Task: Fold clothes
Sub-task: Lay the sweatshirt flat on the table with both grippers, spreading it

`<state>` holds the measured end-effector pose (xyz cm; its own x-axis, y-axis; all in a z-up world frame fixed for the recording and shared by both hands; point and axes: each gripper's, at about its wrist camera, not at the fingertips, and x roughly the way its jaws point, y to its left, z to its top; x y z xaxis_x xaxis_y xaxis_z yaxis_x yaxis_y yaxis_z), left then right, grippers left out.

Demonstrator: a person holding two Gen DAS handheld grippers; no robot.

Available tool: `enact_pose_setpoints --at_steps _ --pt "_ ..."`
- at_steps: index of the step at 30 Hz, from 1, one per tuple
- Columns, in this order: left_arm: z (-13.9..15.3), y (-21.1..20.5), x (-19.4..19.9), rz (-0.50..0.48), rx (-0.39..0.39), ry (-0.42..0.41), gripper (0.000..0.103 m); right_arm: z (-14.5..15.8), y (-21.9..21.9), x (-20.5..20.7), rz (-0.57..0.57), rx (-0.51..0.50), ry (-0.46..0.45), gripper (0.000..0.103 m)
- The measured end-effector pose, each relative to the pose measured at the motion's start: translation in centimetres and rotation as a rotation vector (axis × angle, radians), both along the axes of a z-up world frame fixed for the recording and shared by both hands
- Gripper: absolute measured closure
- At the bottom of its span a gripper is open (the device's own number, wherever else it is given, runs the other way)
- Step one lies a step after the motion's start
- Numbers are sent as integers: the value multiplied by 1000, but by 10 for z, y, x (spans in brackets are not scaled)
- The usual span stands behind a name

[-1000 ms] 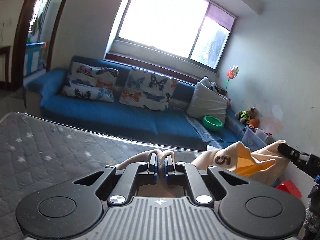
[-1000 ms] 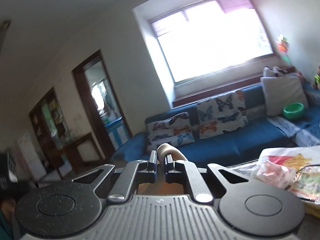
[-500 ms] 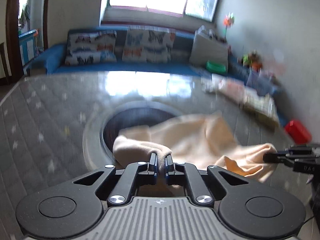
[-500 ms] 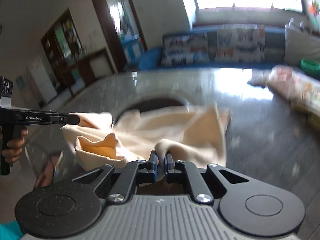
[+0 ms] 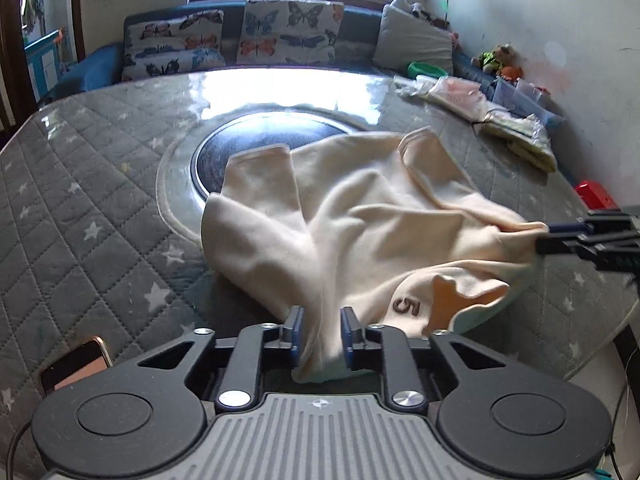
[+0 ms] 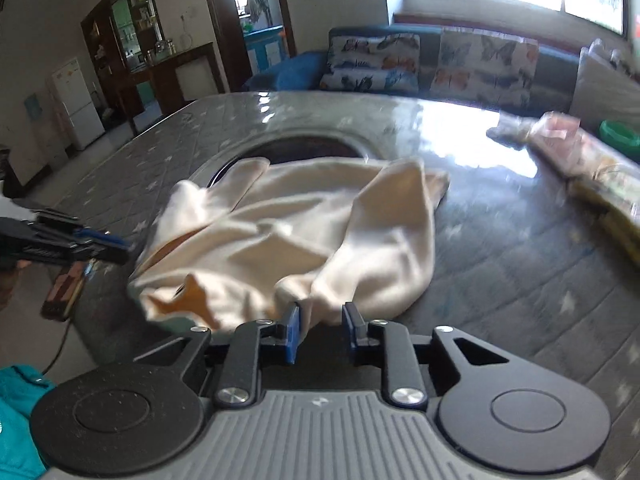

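Observation:
A cream garment with a brown "5" on it lies crumpled on the grey quilted table, partly over the table's dark round centre. My left gripper is at the garment's near edge. Its jaws are opening, and a fold of the cloth hangs loosely between them. My right gripper is also opening, with another bunch of the same garment between its pads. Each gripper shows in the other view: the right gripper at the cloth's right corner, the left gripper at its left side.
A phone lies at the table's near left corner. Bagged, folded clothes sit along the far right edge. Behind the table is a blue sofa with butterfly cushions. A teal cloth shows at the lower left.
Both grippers came down from held-up positions and laid the garment on the table. Their jaws, earlier pinched shut on the cloth, now stand apart.

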<state>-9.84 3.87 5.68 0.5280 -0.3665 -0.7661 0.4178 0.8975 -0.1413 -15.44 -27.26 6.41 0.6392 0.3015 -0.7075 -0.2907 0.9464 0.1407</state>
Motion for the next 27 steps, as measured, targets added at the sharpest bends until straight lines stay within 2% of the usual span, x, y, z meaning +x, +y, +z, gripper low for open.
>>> enact_pose_setpoints --at_steps 2,8,11,15,18,22,24,25,26,27 --pt "7 1 -3 1 -9 -21 64 3 -1 11 -7 6 -14 77" --pt "20 -11 -7 -43 -27 -66 63 10 -8 46 -52 57 -38 74" --pt "14 -35 -3 -103 -36 -78 63 9 -9 58 -71 58 -54 74" --pt "-3 -70 -2 -200 -6 -78 63 -1 -8 65 -79 76 -33 73" --pt "-16 -86 -2 -217 25 -73 63 -7 3 57 -25 54 -26 73" --pt "-26 -96 -4 -232 52 -89 63 -13 28 42 73 -12 -64 72" --pt "-32 -99 -3 -233 76 -88 67 -17 40 38 115 -52 -78 72" --pt "-35 -100 -2 -234 80 -79 71 -20 45 37 127 -81 -77 72" --pt "-37 -99 -2 -234 79 -69 83 -25 48 37 126 -90 -69 72" --pt "-38 -98 -1 -233 79 -61 88 -27 48 37 126 -88 -59 72"
